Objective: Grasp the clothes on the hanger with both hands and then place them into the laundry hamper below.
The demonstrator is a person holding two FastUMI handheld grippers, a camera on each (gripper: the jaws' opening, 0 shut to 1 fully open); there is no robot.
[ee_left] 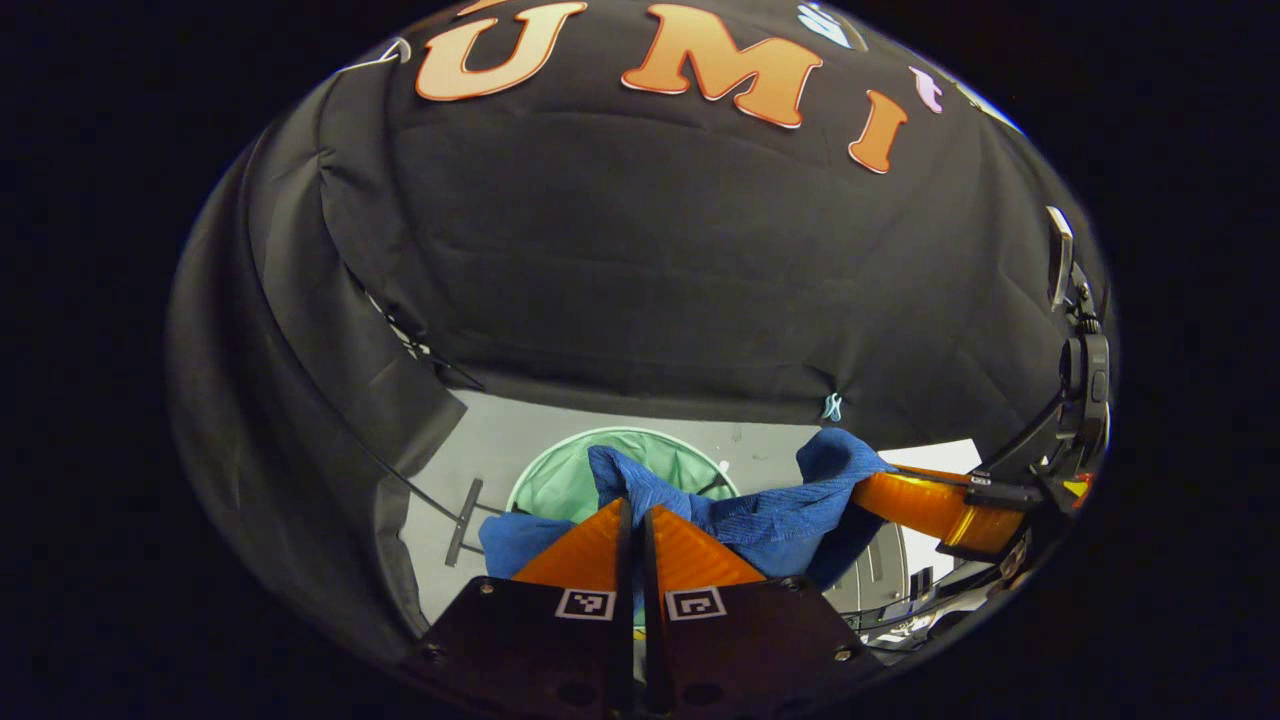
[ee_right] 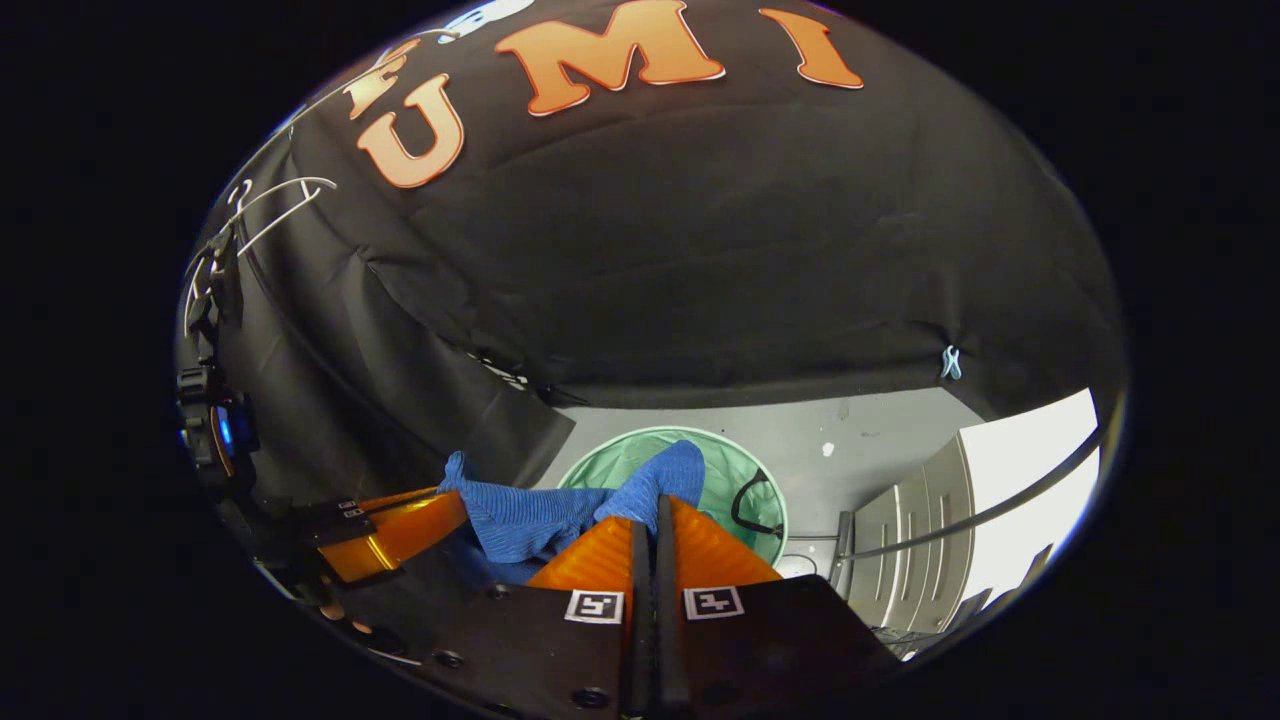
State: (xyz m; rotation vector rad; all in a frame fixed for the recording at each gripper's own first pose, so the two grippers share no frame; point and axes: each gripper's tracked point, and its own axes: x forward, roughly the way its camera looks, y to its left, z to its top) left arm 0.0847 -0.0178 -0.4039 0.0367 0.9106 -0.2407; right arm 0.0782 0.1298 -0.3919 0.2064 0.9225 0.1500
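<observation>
The blue garment [ee_left: 740, 510] is being held stretched between both clamped claws, left claw [ee_left: 633, 525] and right claw [ee_right: 650, 540], directly above the green laundry hamper [ee_right: 745, 480].

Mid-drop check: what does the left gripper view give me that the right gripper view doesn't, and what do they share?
Left gripper view only: a dark bar lying on the floor left of the hamper. Right gripper view only: white wire hangers upper left and a white cabinet at right. Shared: the blue garment pinched by both hand-held grippers over the green hamper.
</observation>
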